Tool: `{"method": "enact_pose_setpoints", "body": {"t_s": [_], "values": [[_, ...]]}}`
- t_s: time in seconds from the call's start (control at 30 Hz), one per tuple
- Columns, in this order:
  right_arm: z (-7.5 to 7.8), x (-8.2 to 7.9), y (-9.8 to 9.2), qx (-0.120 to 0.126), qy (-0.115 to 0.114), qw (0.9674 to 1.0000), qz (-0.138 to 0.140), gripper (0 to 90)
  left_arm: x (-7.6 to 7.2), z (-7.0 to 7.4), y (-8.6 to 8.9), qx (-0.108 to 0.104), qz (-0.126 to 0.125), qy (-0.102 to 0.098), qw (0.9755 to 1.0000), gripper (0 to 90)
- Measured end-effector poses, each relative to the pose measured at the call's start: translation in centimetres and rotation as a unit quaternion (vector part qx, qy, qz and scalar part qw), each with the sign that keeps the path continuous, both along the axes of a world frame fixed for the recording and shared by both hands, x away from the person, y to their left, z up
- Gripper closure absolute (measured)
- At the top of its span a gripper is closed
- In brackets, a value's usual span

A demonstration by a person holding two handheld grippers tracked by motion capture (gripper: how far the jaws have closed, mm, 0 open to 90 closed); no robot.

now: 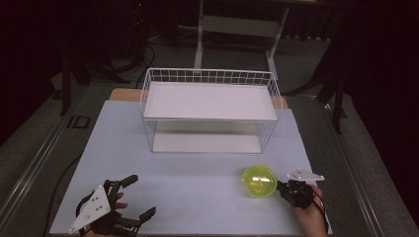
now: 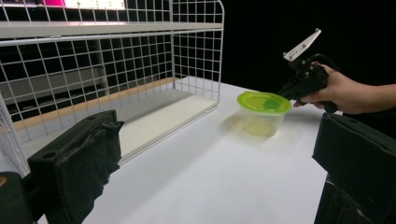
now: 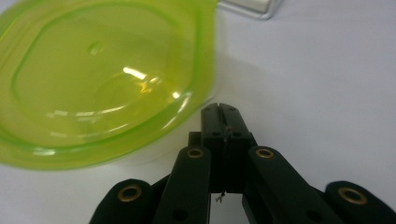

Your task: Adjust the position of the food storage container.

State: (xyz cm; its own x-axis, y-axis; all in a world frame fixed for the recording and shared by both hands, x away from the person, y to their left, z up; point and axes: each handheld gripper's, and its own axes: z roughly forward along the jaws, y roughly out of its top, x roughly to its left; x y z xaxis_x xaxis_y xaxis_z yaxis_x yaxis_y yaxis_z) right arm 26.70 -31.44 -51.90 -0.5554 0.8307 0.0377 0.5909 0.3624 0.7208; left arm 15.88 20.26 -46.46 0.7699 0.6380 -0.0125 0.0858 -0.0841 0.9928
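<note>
A clear tub with a lime-green lid (image 1: 258,180) stands on the white table (image 1: 188,177), front right of the middle. My right gripper (image 1: 279,185) is shut, its tips against the lid's right rim; nothing shows between the jaws. In the right gripper view the closed tips (image 3: 219,109) sit just beside the lid's edge (image 3: 102,79). My left gripper (image 1: 139,197) rests open at the front left, holding nothing. The left gripper view looks between its wide-apart jaws (image 2: 219,186) across to the tub (image 2: 263,112) and the right gripper (image 2: 282,93) in a hand.
A white wire rack (image 1: 210,101) with an upper shelf and a lower board stands at the back middle of the table. In the left gripper view the rack (image 2: 116,28) is close on the left. Cables trail off the table's left side.
</note>
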Motion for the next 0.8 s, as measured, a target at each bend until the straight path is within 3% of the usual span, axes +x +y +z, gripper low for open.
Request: {"method": "enact_pose_setpoints", "body": {"t_s": [0.37, 0.8], "values": [[-0.4, -1.0, 2.7, 0.005, 0.009, 0.9988, 0.049, 90.0, 0.1, -0.1, 0.0, -0.001, 0.001, 0.002, 1.0000, 1.5], [-0.4, -0.5, 7.8, 0.005, 0.016, 0.9945, 0.104, 90.0, 0.0, 0.0, 0.0, 0.002, 0.002, 0.000, 1.0000, 1.5]]}}
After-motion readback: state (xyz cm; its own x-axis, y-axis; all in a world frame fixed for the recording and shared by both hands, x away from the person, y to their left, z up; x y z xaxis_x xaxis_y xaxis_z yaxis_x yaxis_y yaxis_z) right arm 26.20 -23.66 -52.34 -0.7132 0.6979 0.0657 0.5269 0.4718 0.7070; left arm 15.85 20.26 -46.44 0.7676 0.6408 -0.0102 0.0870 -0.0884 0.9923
